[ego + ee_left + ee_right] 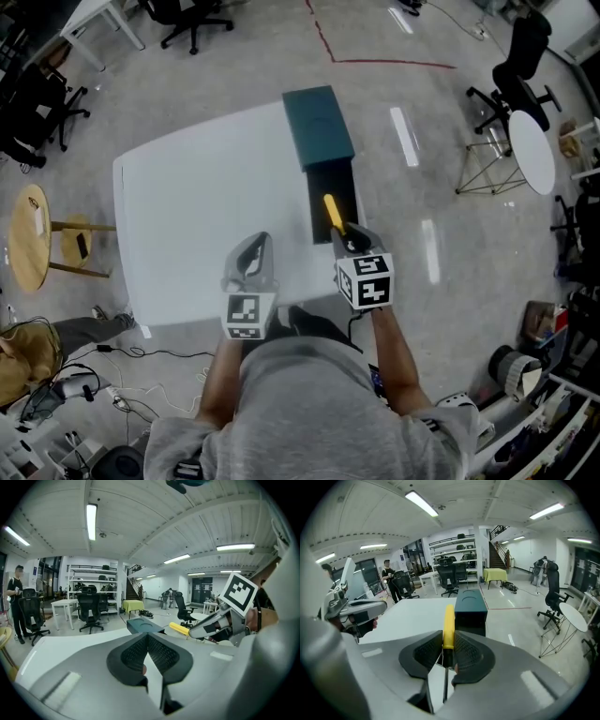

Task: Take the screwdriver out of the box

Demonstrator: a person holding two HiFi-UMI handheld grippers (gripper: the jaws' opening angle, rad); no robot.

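The dark teal box (330, 178) lies open at the white table's (197, 216) right edge, its lid (319, 125) folded away from me. The screwdriver (333, 212), yellow-handled with a thin dark shaft, is lifted above the box's near end, and my right gripper (349, 240) is shut on it. In the right gripper view the pads clamp the handle's lower end (448, 620), and the box (470, 604) sits beyond. My left gripper (257, 249) hovers over the table's near edge, left of the right one. Its jaws (147, 636) are shut and empty. The screwdriver (178, 628) shows to its right.
A round wooden stool (28, 234) stands left of the table. A white round table (531, 150) and office chairs (514, 70) are at the right. Cables and clutter lie on the floor near my feet. A person (15, 603) stands far off.
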